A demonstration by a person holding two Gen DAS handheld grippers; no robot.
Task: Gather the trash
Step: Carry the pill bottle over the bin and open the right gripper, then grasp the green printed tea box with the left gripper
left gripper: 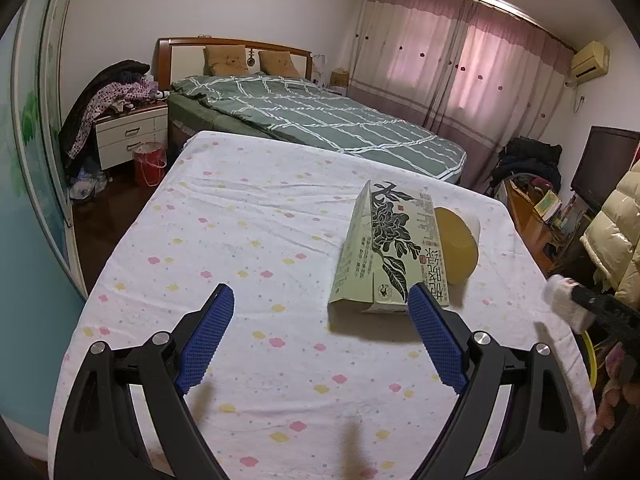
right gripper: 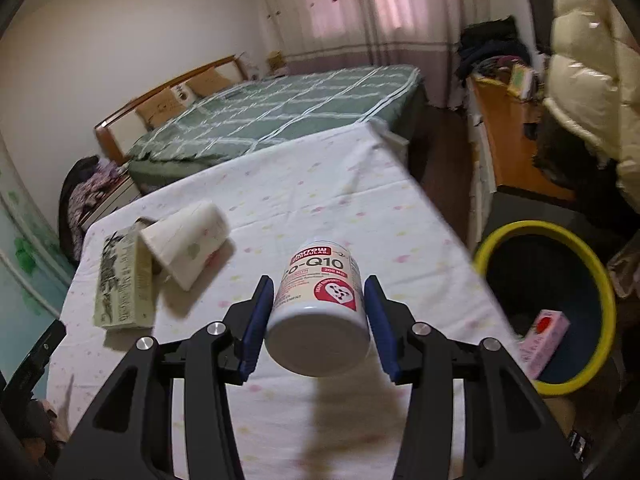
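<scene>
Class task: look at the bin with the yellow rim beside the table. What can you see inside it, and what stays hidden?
Inside the bin a pink box leans against the near wall. The rest of the interior is dark; its bottom cannot be made out, and the table edge covers part of the rim.

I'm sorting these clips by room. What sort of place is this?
A lived-in bedroom, most likely in a home. A bed with a green checked quilt and wooden headboard, a nightstand piled with clothes, and pink curtains show it.
</scene>
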